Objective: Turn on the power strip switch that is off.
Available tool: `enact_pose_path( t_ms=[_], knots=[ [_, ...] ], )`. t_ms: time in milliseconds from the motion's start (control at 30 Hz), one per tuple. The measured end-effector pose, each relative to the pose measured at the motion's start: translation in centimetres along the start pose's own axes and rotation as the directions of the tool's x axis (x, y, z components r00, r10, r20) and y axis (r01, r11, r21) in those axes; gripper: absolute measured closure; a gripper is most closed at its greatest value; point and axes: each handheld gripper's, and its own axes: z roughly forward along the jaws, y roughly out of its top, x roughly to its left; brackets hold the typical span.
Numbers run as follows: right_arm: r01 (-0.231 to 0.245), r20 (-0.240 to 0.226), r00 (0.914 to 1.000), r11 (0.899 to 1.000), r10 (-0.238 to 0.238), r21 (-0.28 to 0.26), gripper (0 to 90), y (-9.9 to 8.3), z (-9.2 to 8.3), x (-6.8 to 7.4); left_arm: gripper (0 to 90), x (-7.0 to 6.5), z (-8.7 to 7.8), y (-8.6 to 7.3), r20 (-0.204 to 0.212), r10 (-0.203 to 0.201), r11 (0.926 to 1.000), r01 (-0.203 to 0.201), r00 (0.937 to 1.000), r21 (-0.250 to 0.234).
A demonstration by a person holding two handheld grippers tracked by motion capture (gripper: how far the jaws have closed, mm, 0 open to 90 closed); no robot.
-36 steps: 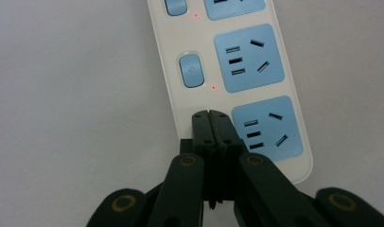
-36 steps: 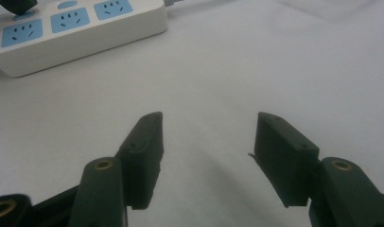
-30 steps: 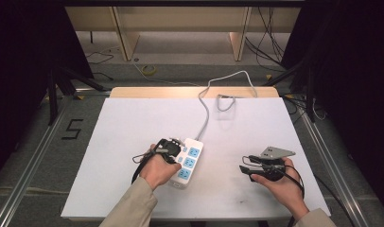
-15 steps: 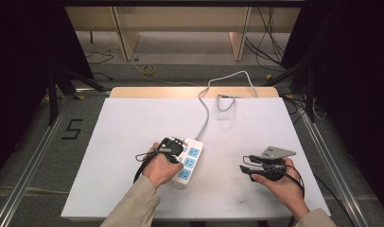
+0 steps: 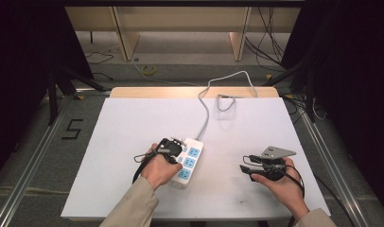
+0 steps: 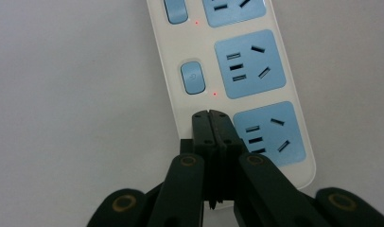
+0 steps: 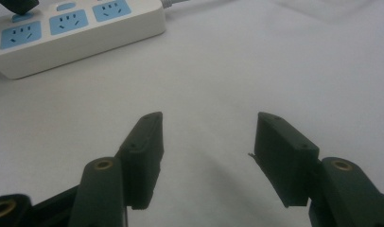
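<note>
A white power strip (image 5: 189, 161) with three blue sockets lies on the white table (image 5: 128, 123), and its grey cord (image 5: 205, 109) runs to the far edge. My left gripper (image 5: 177, 147) is shut and empty. Its joined tips (image 6: 211, 116) rest on the strip's (image 6: 244, 64) left edge beside the nearest socket, where the row of blue switches (image 6: 192, 78) runs. Small red lights glow beside the two switches I can see. My right gripper (image 5: 247, 169) hovers open over bare table to the right of the strip (image 7: 76, 26), its jaws (image 7: 209, 137) wide apart with nothing between them.
The cord loops near the table's far edge (image 5: 226, 101) and drops to the floor. A wooden shelf frame (image 5: 180, 23) stands behind the table. A "5" mark (image 5: 72, 128) is on the floor at left. Metal rails run along both sides.
My left hand has shifted slightly to the right onto the strip. The right gripper has stayed where it was, still open.
</note>
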Motion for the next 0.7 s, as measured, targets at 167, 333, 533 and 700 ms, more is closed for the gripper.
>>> enact_pose_path(
  t_ms=[167, 333, 533, 700],
  knots=[
    [-0.003, 0.000, 1.0000, 1.000, 0.003, -0.002, 43.5, 0.00, 0.01, -0.03, 90.0, 0.14, 0.06, 0.05, 0.005, -0.008, 1.0000, 0.008, 1.0000, 0.005],
    [-0.003, 0.000, 1.0000, 1.000, 0.003, -0.003, 43.6, 0.00, -0.02, -0.01, 90.0, 0.04, 0.14, 0.04, 0.000, -0.005, 0.9999, 0.005, 1.0000, 0.011],
    [0.000, -0.001, 1.0000, 1.000, 0.000, -0.001, 43.6, 0.00, -0.01, 0.00, 90.0, 0.15, 0.20, 0.12, 0.008, -0.009, 0.9998, 0.009, 0.9999, 0.019],
    [0.000, 0.000, 1.0000, 1.000, 0.000, -0.001, 43.6, 0.00, -0.01, 0.01, 90.0, 0.03, 0.31, 0.21, 0.001, 0.001, 0.9994, -0.001, 1.0000, 0.034]
  ],
)
